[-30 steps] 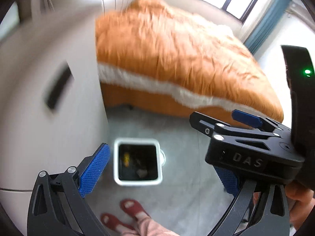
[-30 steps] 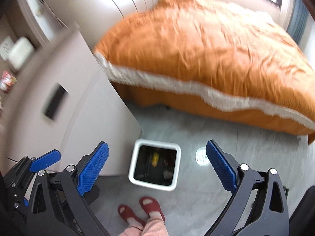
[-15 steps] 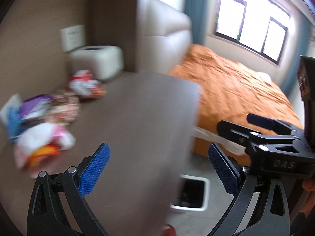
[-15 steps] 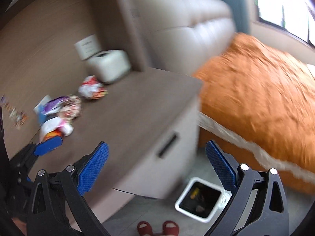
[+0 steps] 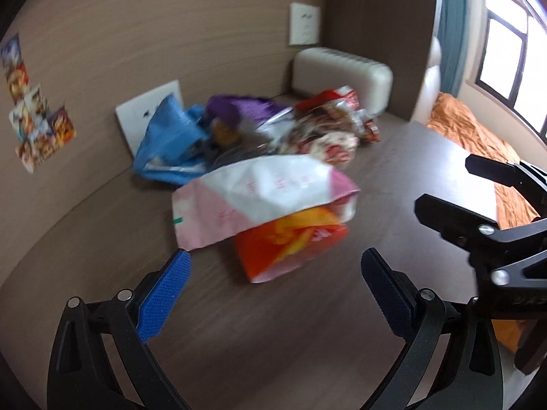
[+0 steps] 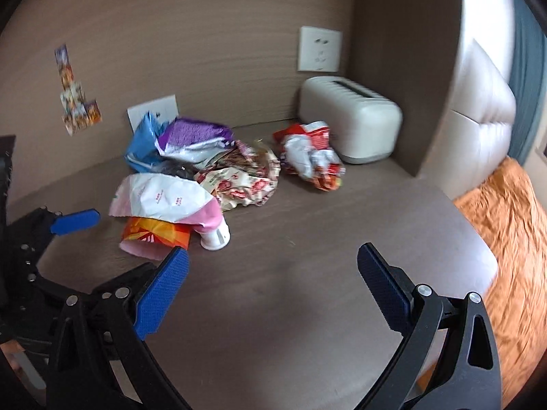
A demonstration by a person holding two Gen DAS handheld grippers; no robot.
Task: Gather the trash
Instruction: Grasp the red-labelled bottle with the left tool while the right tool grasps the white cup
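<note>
A heap of snack wrappers lies on the brown nightstand top [image 5: 307, 324]. Nearest is a pink and white bag [image 5: 259, 198] over an orange packet [image 5: 290, 242]; both show in the right wrist view, the bag [image 6: 164, 198] above the packet [image 6: 154, 232]. Behind lie a blue bag [image 5: 167, 140], a purple bag [image 6: 195, 135], a red patterned wrapper [image 6: 246, 177] and a red and white wrapper [image 6: 307, 153]. My left gripper [image 5: 273, 273] is open and empty, just short of the orange packet. My right gripper [image 6: 273, 270] is open and empty, to the right of the heap.
A white ribbed box [image 6: 352, 123] stands at the back right corner against the wall. Wall sockets [image 6: 319, 49] sit above it. The bed with an orange cover [image 6: 506, 225] lies past the nightstand's right edge, beside a padded headboard [image 6: 482, 102].
Both grippers swung up from the white bin on the floor to the nightstand top and moved close to the wrapper heap. Both stayed open and empty.
</note>
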